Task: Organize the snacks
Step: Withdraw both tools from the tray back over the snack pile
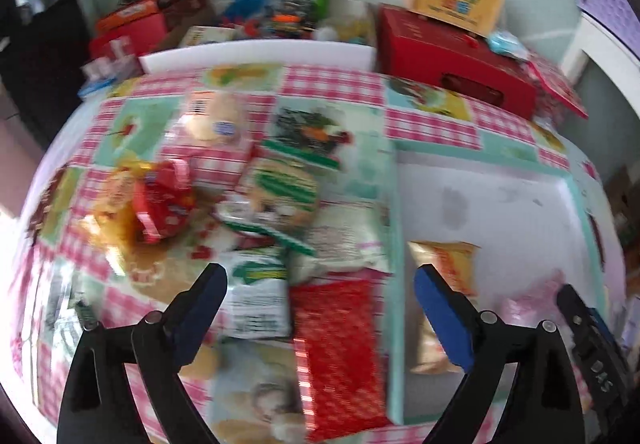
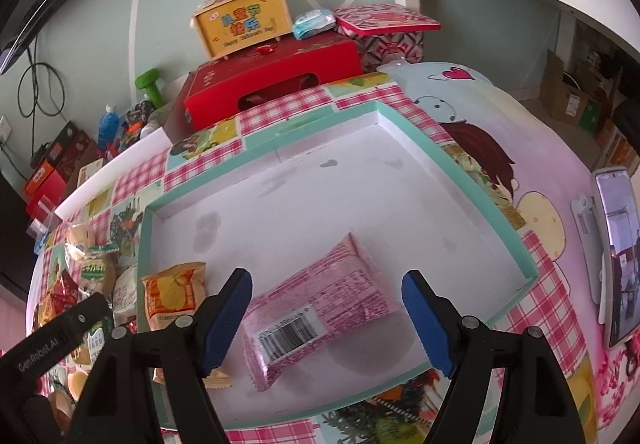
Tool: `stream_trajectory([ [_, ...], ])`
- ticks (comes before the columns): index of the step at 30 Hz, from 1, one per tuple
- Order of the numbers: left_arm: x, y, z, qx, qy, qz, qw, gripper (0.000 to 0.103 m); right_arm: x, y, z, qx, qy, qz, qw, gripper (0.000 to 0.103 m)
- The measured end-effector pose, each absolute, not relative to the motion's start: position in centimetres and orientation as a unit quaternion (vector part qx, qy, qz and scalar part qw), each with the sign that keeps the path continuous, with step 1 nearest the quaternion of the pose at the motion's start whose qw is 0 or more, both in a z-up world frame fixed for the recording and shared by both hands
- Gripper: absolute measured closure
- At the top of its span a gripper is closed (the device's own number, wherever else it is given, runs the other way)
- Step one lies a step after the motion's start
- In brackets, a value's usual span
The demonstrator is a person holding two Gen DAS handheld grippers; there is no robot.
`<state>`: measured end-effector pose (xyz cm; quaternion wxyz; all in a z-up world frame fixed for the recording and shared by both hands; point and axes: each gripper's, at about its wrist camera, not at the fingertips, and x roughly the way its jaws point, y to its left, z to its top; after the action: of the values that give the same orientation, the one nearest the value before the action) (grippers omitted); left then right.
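Snacks (image 1: 276,199) lie under the spread left tool (image 1: 320,308); right tool (image 2: 326,318) spread over pink packet (image 2: 320,304).

1. The left wrist view is smearing with motion blur, so print on the snack packets (image 1: 276,199) beside the teal-rimmed tray (image 1: 394,203) is staying unreadable.
2. The left hand-held gripper (image 2: 52,348) is covering packets left of the tray in the right wrist view.
3. A blue fingertip (image 2: 224,320) is hiding part of the orange packet (image 2: 172,296) inside the tray.
4. The phone (image 2: 618,256) right of the tray is showing a screen too small to make out.
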<state>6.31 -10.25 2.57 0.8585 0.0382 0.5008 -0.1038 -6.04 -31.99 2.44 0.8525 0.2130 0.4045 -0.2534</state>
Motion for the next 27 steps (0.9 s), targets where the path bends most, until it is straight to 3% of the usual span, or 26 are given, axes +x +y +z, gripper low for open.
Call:
stream_trajectory([
  [12, 7.0, -7.5, 1.6, 0.021, 0.516, -0.067, 0.854, 0.008, -5.3, -30.9, 2.3, 0.198, 0.412, -0.235, 0.858, 0.021],
  [15, 7.1, -7.5, 1.4, 0.017, 0.52, -0.067, 0.851, 0.008, -5.2, -30.8, 2.3, 0.196, 0.411, -0.231, 0.86, 0.008],
  [16, 7.2, -7.5, 1.4, 0.015, 0.522, -0.067, 0.85, 0.007, -5.1, -30.8, 2.3, 0.197, 0.412, -0.232, 0.859, 0.0],
  [18, 7.1, -7.3, 1.4, 0.014, 0.52, -0.064, 0.852, 0.002, -5.1, -30.9, 2.1, 0.199, 0.415, -0.229, 0.858, 0.0],
  [27, 7.1, -6.5, 2.0, 0.01, 0.512, -0.067, 0.856, 0.002, -4.8, -30.0, 2.4, 0.193, 0.415, -0.218, 0.862, 0.0],
])
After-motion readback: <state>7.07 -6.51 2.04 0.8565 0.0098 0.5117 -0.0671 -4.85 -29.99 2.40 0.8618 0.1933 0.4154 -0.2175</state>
